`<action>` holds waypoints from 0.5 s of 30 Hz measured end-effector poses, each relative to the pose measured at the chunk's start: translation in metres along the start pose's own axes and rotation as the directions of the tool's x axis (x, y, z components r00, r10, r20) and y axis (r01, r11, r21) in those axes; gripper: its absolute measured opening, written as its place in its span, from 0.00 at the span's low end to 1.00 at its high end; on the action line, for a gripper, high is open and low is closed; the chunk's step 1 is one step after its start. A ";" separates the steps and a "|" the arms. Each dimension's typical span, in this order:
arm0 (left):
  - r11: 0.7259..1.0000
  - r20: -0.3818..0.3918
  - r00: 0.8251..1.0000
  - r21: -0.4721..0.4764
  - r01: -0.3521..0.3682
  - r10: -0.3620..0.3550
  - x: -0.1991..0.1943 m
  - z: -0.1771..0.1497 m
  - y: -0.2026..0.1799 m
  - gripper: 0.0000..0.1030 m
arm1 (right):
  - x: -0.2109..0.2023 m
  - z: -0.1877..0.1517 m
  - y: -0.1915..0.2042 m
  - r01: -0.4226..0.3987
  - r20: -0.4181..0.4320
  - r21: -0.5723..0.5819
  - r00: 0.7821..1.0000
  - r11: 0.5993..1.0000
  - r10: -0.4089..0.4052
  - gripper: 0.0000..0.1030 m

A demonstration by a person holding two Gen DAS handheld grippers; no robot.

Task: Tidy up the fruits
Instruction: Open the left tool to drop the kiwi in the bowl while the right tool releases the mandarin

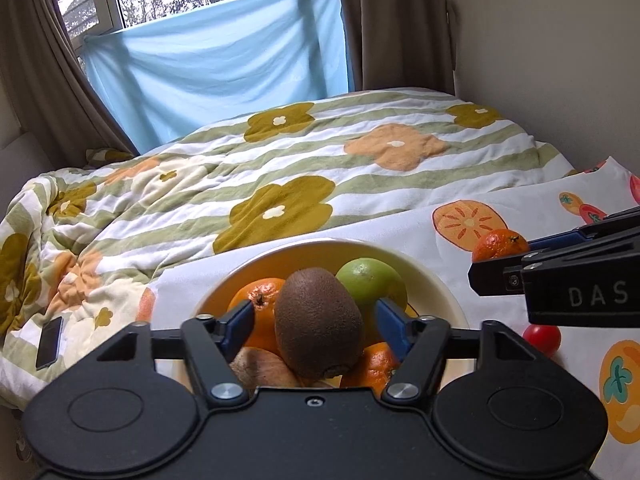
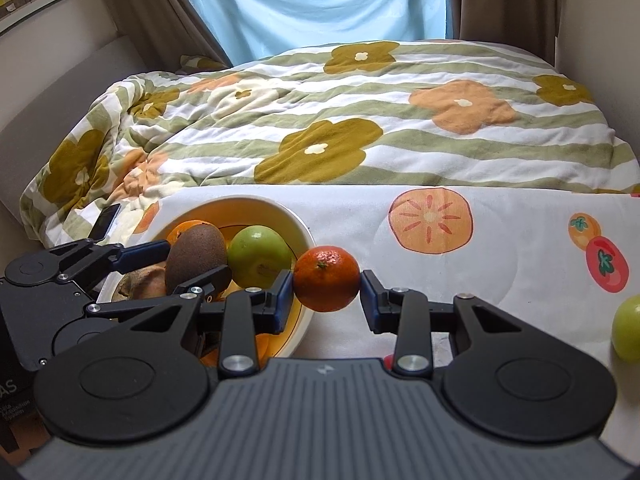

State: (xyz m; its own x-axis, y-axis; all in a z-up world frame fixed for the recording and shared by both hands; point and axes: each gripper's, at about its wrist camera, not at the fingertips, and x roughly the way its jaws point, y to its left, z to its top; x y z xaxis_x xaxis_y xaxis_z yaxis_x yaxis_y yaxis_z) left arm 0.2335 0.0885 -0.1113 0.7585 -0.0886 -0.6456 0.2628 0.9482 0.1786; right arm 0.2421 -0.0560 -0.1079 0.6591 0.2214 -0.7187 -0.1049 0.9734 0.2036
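A cream bowl (image 1: 440, 284) (image 2: 292, 224) on the fruit-print cloth holds oranges (image 1: 260, 312), a green apple (image 1: 372, 280) (image 2: 258, 256) and more kiwis (image 1: 264, 368). My left gripper (image 1: 316, 324) stands open over the bowl, its blue pads (image 1: 240, 320) apart from a brown kiwi (image 1: 318, 328) (image 2: 196, 254) that lies between them on the pile. My right gripper (image 2: 326, 292) is shut on a mandarin (image 2: 326, 278) (image 1: 500, 244) and holds it just right of the bowl rim, above the cloth.
A second green apple (image 2: 628, 328) lies on the cloth at far right. A small red fruit (image 1: 542, 340) lies right of the bowl. A black phone (image 1: 50, 342) rests on the flowered quilt (image 1: 320, 168) to the left. A wall stands at right.
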 end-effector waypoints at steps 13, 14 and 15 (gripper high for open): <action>0.998 0.000 1.000 -0.050 -0.023 0.023 -0.042 -0.025 0.012 0.88 | 0.017 -0.002 0.019 -0.021 -0.042 -0.066 0.999 0.998 0.018 0.49; 0.998 0.000 1.000 -0.054 -0.026 0.026 -0.044 -0.027 0.012 0.88 | 0.019 -0.003 0.020 -0.021 -0.044 -0.071 0.999 0.997 0.018 0.49; 0.998 -0.003 1.000 -0.058 -0.027 0.027 -0.046 -0.029 0.012 0.88 | 0.021 -0.003 0.022 -0.023 -0.047 -0.076 0.999 0.997 0.020 0.49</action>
State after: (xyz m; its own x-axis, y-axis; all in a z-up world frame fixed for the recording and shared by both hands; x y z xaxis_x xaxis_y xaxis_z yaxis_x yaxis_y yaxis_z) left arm 0.1849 0.1129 -0.1012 0.7634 -0.0621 -0.6430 0.2072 0.9663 0.1527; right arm 0.2514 -0.0292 -0.1206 0.6215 0.2429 -0.7448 -0.1767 0.9697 0.1688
